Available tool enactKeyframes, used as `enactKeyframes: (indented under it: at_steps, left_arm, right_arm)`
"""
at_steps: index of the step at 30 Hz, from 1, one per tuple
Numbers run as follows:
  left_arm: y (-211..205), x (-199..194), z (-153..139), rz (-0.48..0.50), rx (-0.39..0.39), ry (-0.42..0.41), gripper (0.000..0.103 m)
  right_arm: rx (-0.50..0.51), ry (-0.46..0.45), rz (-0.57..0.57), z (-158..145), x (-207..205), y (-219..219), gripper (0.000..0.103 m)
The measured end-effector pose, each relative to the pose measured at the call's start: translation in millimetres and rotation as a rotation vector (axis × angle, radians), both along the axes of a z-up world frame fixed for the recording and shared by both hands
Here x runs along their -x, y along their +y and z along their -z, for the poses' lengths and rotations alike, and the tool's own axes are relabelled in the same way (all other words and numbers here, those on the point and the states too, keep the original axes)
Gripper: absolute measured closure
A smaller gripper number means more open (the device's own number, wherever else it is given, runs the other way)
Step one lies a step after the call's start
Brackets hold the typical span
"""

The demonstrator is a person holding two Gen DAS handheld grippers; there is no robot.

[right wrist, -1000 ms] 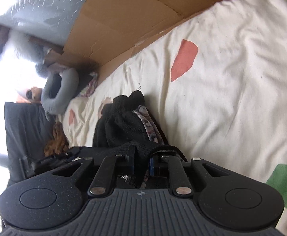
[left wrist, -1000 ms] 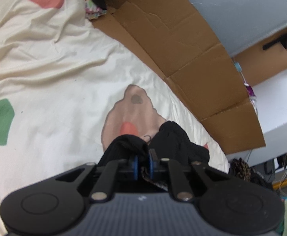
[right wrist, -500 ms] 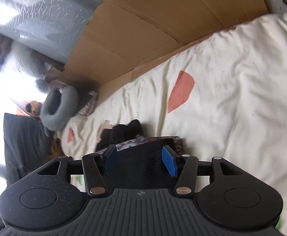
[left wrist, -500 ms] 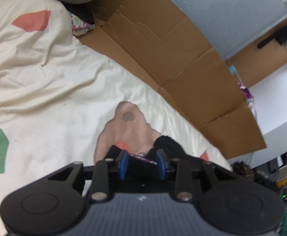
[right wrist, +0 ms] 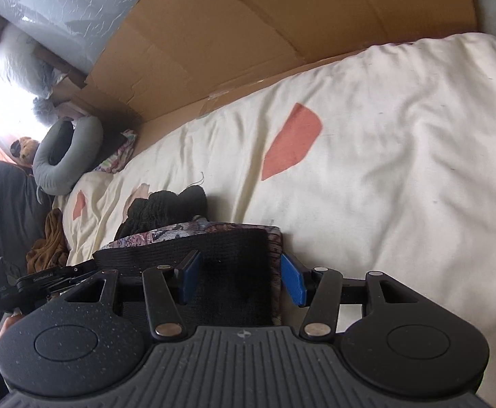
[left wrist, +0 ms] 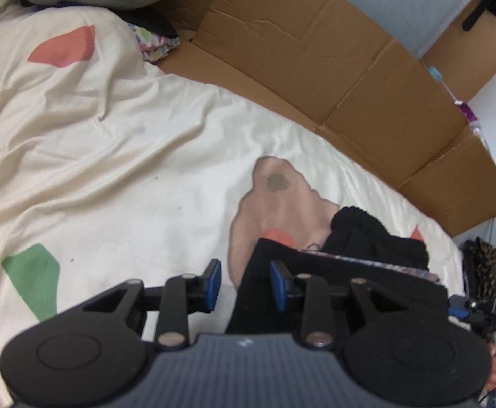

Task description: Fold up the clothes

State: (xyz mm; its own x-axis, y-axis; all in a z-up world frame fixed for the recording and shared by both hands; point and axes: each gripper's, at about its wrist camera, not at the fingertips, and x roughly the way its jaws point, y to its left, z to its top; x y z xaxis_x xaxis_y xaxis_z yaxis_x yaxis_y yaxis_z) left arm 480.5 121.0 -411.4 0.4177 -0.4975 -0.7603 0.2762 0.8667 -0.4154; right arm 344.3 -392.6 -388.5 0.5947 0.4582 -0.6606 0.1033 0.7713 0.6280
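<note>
The folded garment point(left wrist: 350, 282) lay on the near part of the bed, a flat black bundle with a patterned layer showing along its upper edge and a knitted black lump point(right wrist: 166, 207) bunched at its far end. In my right wrist view the same bundle point(right wrist: 234, 272) showed a ribbed black band across the near edge, with the patterned fabric point(right wrist: 193, 231) peeking out behind it.

My left gripper point(left wrist: 244, 284) had its jaws apart. The left edge of the black bundle sat between the blue pads point(left wrist: 214, 284), but neither pad was pressing on it; the left pad stood over bare sheet.

My right gripper point(right wrist: 241, 278) also stood apart, wider than the left. The right end of the bundle lay between its blue pads point(right wrist: 292, 280), with a gap visible on the right side. No clamp on the cloth.

The garment rested on a cream bedsheet point(left wrist: 112, 170) printed with coloured patches: a tan patch point(left wrist: 275, 204) just beyond the bundle, a green one point(left wrist: 33, 282) to the near left, a red one point(left wrist: 64, 47) far left. Flattened cardboard point(left wrist: 316, 68) lined the far side of the bed against the wall. A grey neck pillow point(right wrist: 67, 153) lay at the far left in the right view, beside some brown cloth point(right wrist: 47, 244).
</note>
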Motion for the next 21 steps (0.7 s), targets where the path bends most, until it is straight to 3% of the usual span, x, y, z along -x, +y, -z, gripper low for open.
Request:
enactKeyframes:
  at_steps: [3,5,9,10,12,13,21]
  left_arm:
    - [-2.7,-2.1,4.7,0.026,0.007,-0.001,0.07]
    - [-5.1,-2.9,8.5,0.044,0.015,0.0,0.07]
    - [-11.6,-4.0,16.1,0.074,0.015,0.003,0.071]
    - [-12.9,-4.4,16.8,0.079,0.015,0.001,0.074]
    - [-14.8,-4.2,14.7,0.092,0.015,-0.022,0.093]
    - [-15.8,-3.7,12.8,0.1,0.011,-0.035,0.096]
    - [-9.6,0.5,-3.7,0.086,0.026,-0.111,0.1]
  right_arm:
    - [0.002,0.002,-0.01,2.5,-5.6,4.8,0.051]
    - [0.01,-0.005,-0.018,2.5,-8.2,6.7,0.059]
    - [0.048,-0.007,-0.028,0.5,-11.4,7.8,0.093]
    - [0.055,-0.007,-0.028,0.0,-11.4,7.0,0.095]
    - [0.069,-0.009,-0.024,-1.8,-10.6,5.0,0.098]
    - [0.069,-0.012,-0.02,-3.1,-9.7,3.7,0.099]
    - [0.078,-0.067,0.024,-22.6,0.9,-4.6,0.1]
